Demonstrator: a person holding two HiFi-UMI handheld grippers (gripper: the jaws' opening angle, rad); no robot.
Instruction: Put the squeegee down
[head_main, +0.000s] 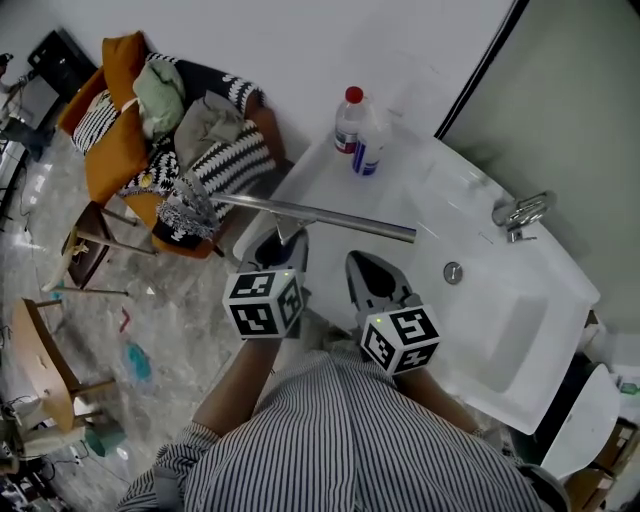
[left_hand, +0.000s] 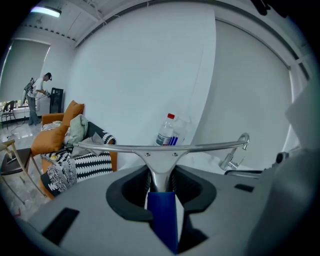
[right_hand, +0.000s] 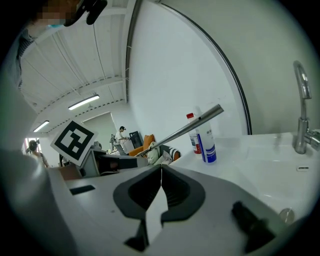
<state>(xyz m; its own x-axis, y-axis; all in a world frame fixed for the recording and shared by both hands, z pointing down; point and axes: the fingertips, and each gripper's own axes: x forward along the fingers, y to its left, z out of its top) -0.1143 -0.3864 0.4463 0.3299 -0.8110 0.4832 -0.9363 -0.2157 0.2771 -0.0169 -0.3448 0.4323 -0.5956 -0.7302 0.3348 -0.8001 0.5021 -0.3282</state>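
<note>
So the squeegee (head_main: 310, 213) is in the left gripper (head_main: 283, 245). Its jaws are clamped on the blue handle, with the metal neck sticking straight out ahead of them. That's clearest in the left gripper view, where the squeegee (left_hand: 160, 148) fills the middle of the frame and the left gripper (left_hand: 161, 185) pinches it from both sides.

The bit that matters is that the blade runs crosswise to the jaws, like a T. It hangs above the flat near part of the sink (head_main: 560, 270). One end reaches toward the basin, and the other pokes out past the sink's left edge. I can't tell if it's touching the surface yet, but it looks a bit above it.

The right gripper (head_main: 372, 275) sits just beside the left, over the sink's front edge. Its jaws are together with nothing between them, which you can see in its own view (right_hand: 160, 172).

The bottles (head_main: 358, 135) stand at the sink's back, beyond the blade.

My guess is that it's the left hand's job. I'd lower it and nudge it toward the basin so the whole blade lands on the sink instead of overhanging.
</note>
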